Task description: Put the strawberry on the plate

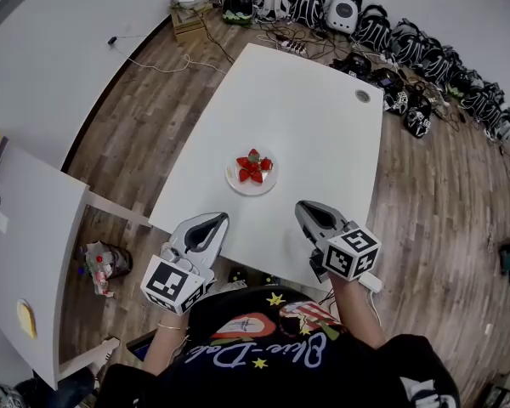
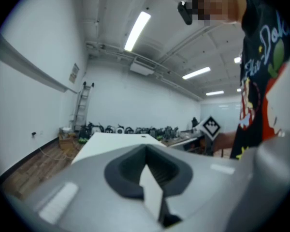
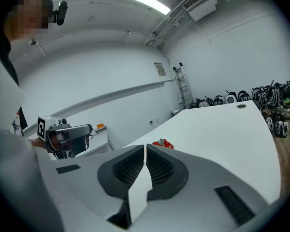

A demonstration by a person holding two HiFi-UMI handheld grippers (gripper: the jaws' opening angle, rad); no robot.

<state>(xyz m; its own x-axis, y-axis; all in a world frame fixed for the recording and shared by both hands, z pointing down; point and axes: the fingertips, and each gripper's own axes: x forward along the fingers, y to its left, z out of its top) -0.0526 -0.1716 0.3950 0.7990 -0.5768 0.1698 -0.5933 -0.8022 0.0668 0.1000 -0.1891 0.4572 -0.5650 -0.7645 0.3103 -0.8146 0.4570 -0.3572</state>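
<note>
We see a small cluster of red strawberries with green leafy caps (image 1: 253,167) lying on a small round white plate (image 1: 248,189). The plate sits toward the near side of the smooth white rectangular worktop (image 1: 314,117). With the fruit already on the plate and no loose strawberry visible elsewhere, we judge the task done or all but done

The left gripper (image 1: 216,221) hovers at the near edge of the worktop, its jaws together with nothing between them. The right gripper (image 1: 306,210) is likewise closed tight and empty, its dark ribbed pads meeting. Each hangs well short of the plate, one to either side

We judge the strawberries to be light, soft and easily bruised, though we cannot tell whether they are real or imitation. Their skin looks glossy, so possibly a little slippery, and a tapering body would tend to squirt out of a pinch near the tip. We would take hold across the broad shoulder just below the cap, closing gently

The plate looks hard and glazed with a shallow rim. It is stiff, yet we think it could slide on so smooth a worktop if nudged. The grippers are grey moulded plastic, and the ribbing on their pads should help hold the fruit
</note>
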